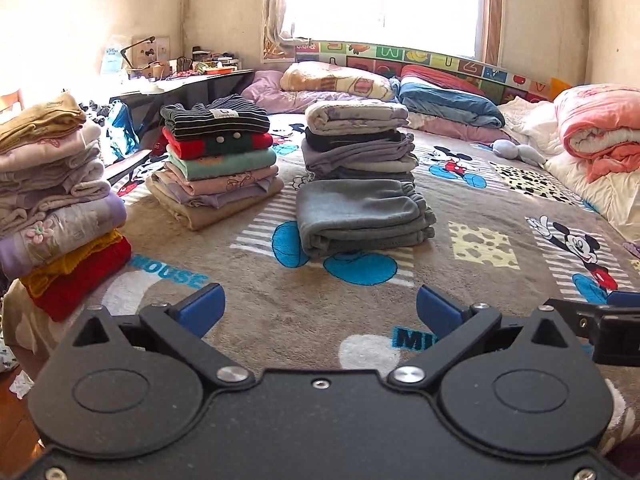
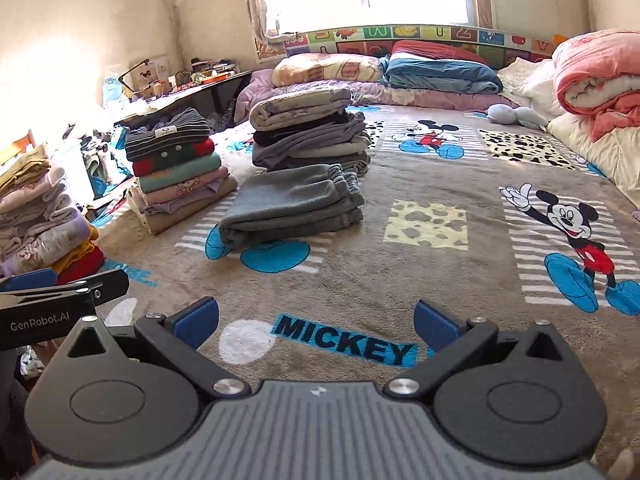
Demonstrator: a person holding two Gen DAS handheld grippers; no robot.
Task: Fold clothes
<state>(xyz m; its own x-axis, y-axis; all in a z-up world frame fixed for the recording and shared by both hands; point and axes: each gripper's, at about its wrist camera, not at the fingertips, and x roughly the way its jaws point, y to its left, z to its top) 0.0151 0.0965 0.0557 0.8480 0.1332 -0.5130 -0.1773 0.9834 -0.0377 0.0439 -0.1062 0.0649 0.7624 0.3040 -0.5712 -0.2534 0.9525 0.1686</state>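
A folded grey garment [image 1: 362, 216] [image 2: 294, 208] lies on the Mickey Mouse blanket [image 1: 460, 208] [image 2: 432, 184], in front of a stack of folded grey and lilac clothes [image 1: 358, 140] [image 2: 306, 128]. A second stack topped by a striped garment [image 1: 216, 156] [image 2: 176, 164] stands to its left. A third stack [image 1: 56, 200] [image 2: 40, 216] is at the far left. My left gripper [image 1: 320, 312] is open and empty, low over the blanket. My right gripper [image 2: 316, 320] is open and empty, beside it over the word MICKEY.
Pillows [image 1: 336, 80] and a blue folded quilt [image 1: 448, 100] lie at the head of the bed. A pink quilt [image 1: 600, 128] is rolled at the right. A cluttered desk [image 1: 180, 76] stands at the back left. The bed's left edge is close to the third stack.
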